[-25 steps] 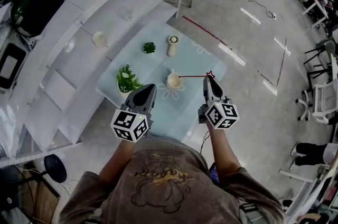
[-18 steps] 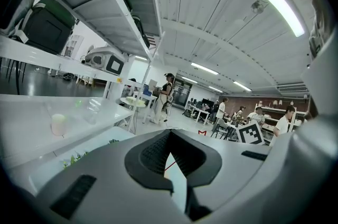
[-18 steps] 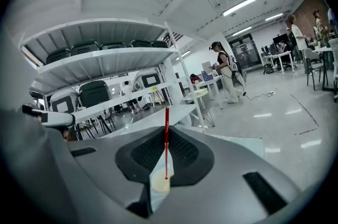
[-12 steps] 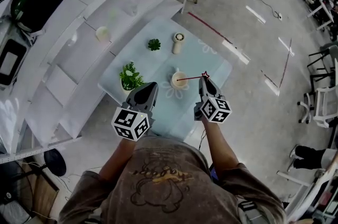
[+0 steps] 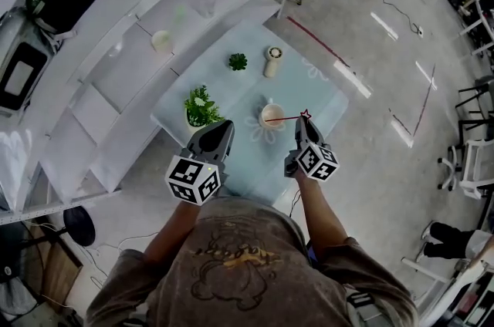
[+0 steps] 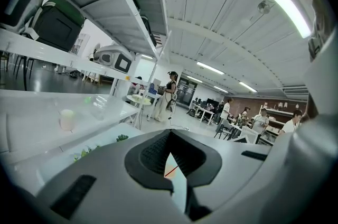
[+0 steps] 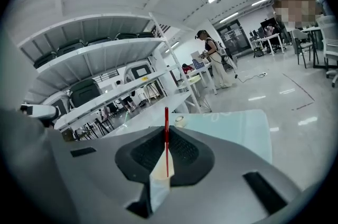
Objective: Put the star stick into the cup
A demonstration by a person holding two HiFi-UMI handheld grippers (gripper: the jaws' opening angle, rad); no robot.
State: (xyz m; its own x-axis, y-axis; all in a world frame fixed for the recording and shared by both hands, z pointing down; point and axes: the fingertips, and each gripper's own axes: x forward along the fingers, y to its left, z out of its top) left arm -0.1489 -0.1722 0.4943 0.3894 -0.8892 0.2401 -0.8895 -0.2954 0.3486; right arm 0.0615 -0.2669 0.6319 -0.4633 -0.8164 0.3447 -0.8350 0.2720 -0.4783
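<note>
A cream cup (image 5: 272, 116) stands on a flower-shaped mat on the pale blue table (image 5: 324, 98). The red star stick (image 5: 287, 118) lies nearly level, its star beside my right gripper (image 5: 304, 126) and its thin end over the cup's mouth. My right gripper is shut on the star stick (image 7: 166, 136), which shows as a red line upright between the jaws, with the cup (image 7: 158, 175) low behind it. My left gripper (image 5: 220, 129) hangs over the table's near left edge, shut and holding nothing. Through the slit between its jaws a bit of the stick (image 6: 170, 170) shows.
A leafy potted plant (image 5: 202, 106) stands just beyond my left gripper. A small green plant (image 5: 238, 62) and a white cylinder (image 5: 271, 63) sit at the table's far side. White shelves (image 5: 116, 63) run along the left. Several people stand far off in the room.
My right gripper has moved left toward the cup, carrying the stick's thin end further over the cup's mouth. The left gripper has held its place.
</note>
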